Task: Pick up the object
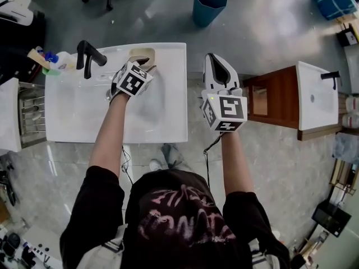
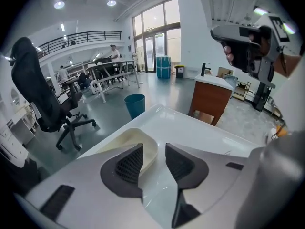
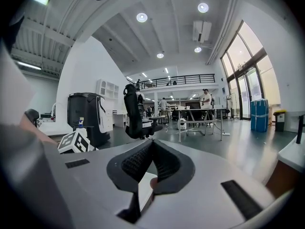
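Fingers of the left gripper (image 2: 153, 149) stand apart with nothing gripped. The finger (image 2: 125, 168) at that view's left covers the near part of the cream dish (image 2: 139, 136), so the dish's full outline is hidden, and whether finger and dish touch cannot be told. The right gripper (image 3: 151, 144) has its fingers pressed together, empty, and is held off the right side of the sink top (image 1: 73, 111). A black tap (image 1: 90, 54) stands toward the sink's left end, apart from the dish. A blue bin (image 1: 208, 4) and a wooden cabinet (image 1: 275, 97) stand on the floor beyond. The dish lies flat, hollow side up, at the sink top's far edge. In the left gripper view its length runs leftward from the fingers.
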Tool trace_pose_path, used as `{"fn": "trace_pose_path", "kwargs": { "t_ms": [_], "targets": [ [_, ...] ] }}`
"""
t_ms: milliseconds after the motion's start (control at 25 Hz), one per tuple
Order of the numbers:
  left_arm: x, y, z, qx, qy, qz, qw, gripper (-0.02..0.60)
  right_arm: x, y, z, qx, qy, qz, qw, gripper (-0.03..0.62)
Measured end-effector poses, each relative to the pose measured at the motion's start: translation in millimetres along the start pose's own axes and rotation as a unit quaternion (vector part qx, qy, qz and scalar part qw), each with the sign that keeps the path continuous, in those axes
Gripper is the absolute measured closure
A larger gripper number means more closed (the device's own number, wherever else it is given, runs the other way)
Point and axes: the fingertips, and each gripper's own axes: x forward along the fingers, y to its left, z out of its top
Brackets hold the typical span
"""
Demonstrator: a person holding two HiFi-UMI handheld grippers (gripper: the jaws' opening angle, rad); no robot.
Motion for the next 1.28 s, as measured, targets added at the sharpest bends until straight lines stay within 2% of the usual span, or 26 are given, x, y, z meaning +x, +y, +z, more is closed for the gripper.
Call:
{"fn": "trace_pose_path", "kwargs": {
  "t_ms": [240,400,800,1000,1280],
  "targets": [
    [11,1,-5,0.001,0.008,-0.011,0.9999,0.434,1,-7,-7,-0.001,0.007,-0.006,1.0,0.579],
    [14,4,-6,-0.004,0.016,-0.008,0.9998,0.477,1,-13,-10,0.0,0.009,-0.01,1.0,0.579],
    [18,-2,-7,0.026,0.056,-0.015,0.998,0.515,0,-14,-9,-0.001,0.01,-0.011,1.0,0.579],
    [18,-1,-8,0.056,0.071,-0.012,0.9958,0.54,-2,-16,-9,0.0,0.009,-0.013,1.0,0.579],
    [12,1,-9,0.053,0.061,-0.005,0.9968,0.549,-4,-14,-8,0.003,0.008,-0.01,1.0,0.579]
  ]
}}
